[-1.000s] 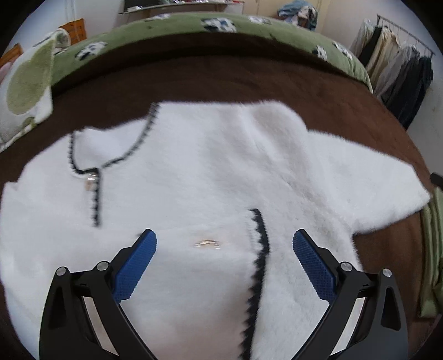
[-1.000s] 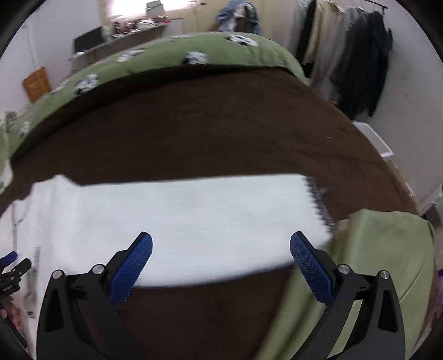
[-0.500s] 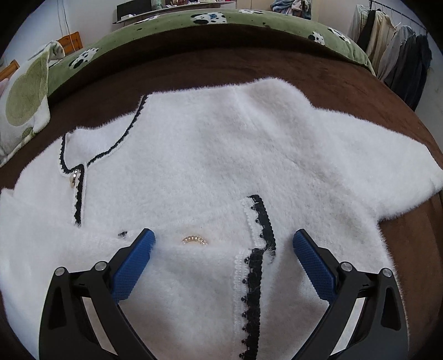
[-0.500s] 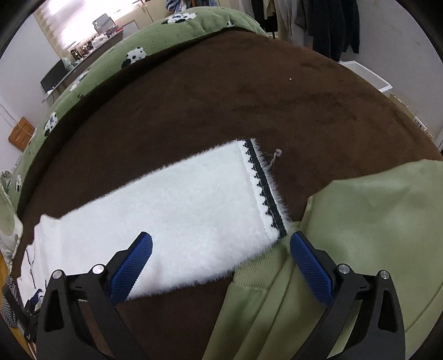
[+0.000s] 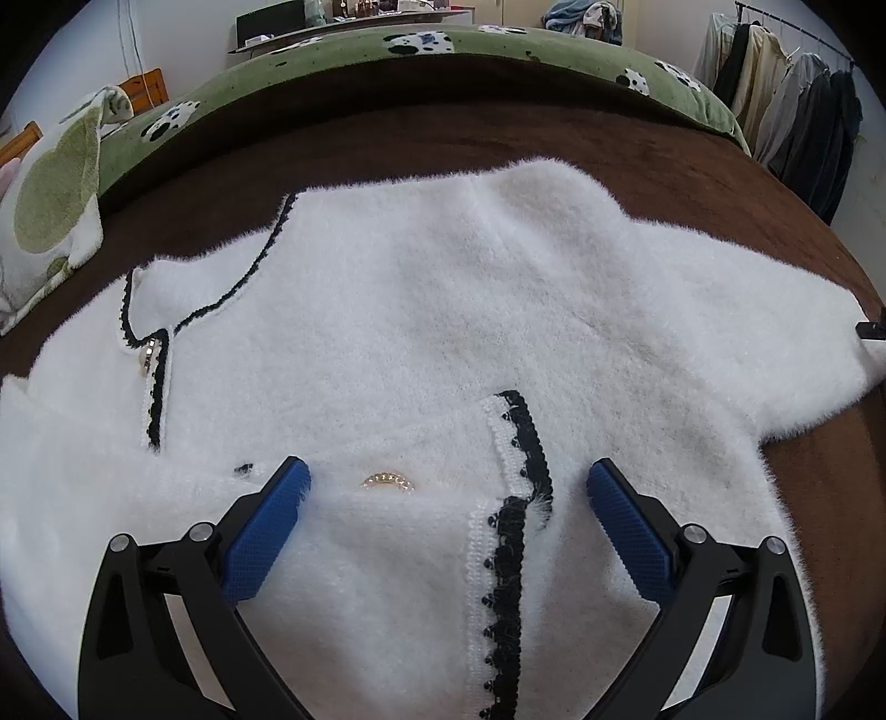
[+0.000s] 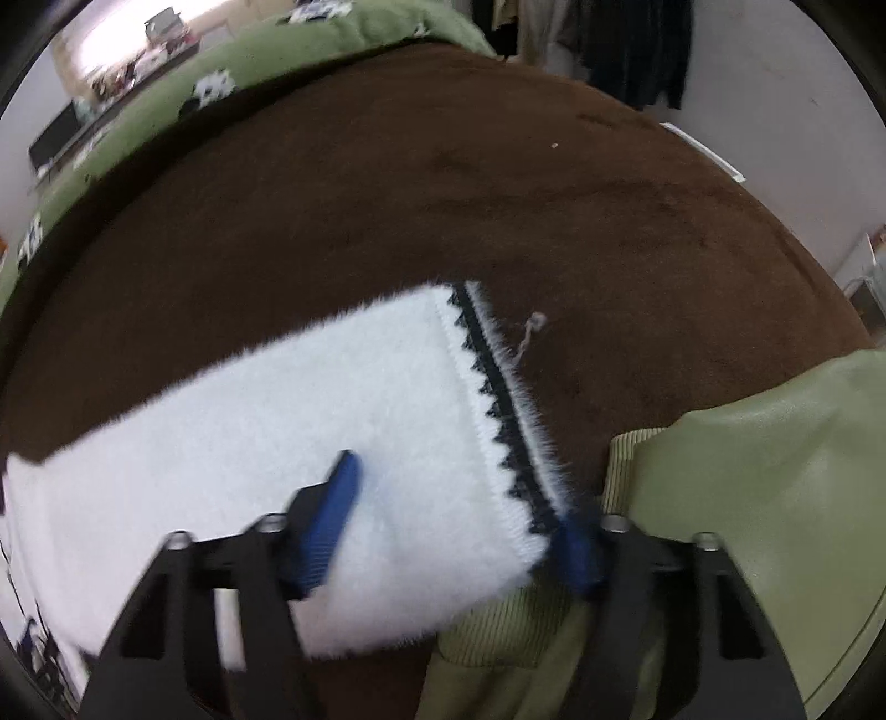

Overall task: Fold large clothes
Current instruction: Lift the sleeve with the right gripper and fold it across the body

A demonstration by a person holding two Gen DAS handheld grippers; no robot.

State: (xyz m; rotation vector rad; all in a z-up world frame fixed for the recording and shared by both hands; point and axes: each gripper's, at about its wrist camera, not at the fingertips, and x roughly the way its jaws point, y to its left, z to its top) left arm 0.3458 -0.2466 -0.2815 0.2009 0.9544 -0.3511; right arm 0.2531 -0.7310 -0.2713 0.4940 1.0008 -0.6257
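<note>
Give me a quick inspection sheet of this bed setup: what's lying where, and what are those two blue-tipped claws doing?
Surface: brown plush bedspread, green spotted quilt beyond.
Job's things: fluffy white cardigan with black trim spread flat; its sleeve cuff lies outstretched.
Clutter: olive-green corduroy garment beside the cuff; loose thread; green-and-white pillow.
Grippers: left gripper open over the cardigan's front; right gripper has just been closing, the cuff corner between its jaws; contact blurred.
Cables: nothing seen.
Surroundings: hanging clothes rack, cluttered shelf.
</note>
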